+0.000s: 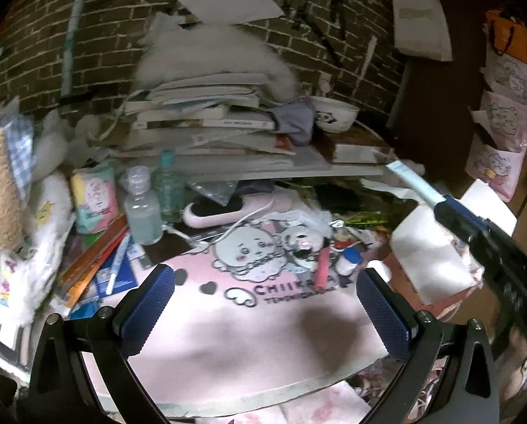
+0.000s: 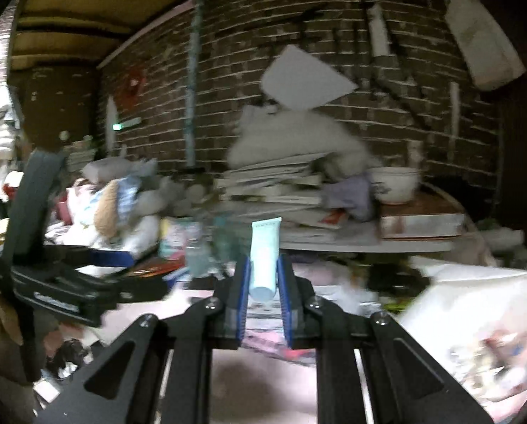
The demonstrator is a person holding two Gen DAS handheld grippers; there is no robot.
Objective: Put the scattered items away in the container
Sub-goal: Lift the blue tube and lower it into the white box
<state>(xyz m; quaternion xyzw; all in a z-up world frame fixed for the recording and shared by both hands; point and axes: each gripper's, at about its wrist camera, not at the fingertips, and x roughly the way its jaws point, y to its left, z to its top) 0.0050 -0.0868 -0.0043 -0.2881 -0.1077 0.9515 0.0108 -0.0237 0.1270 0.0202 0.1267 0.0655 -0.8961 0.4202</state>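
My right gripper (image 2: 263, 268) is shut on a pale blue tube (image 2: 264, 247), which stands upright between the blue pads with its cap end down. In the left wrist view the same tube (image 1: 410, 182) sticks out of my right gripper (image 1: 443, 208), held high at the right over a white container (image 1: 433, 247). My left gripper (image 1: 266, 275) hangs open over a pink cartoon-printed mat (image 1: 263, 318) with nothing between its fingers. Scattered on the mat's far side are a red pen (image 1: 323, 265), a small white bottle (image 1: 348, 259), two clear bottles (image 1: 143, 208) and a pink brush (image 1: 221, 210).
A tall stack of books (image 1: 210, 113) and a white bowl (image 1: 334, 115) sit on a shelf board behind the clutter, against a brick wall. Plush toys (image 1: 5, 183) crowd the left side, with pens and packets (image 1: 117, 261) beside them. My left gripper (image 2: 136, 272) shows at the left.
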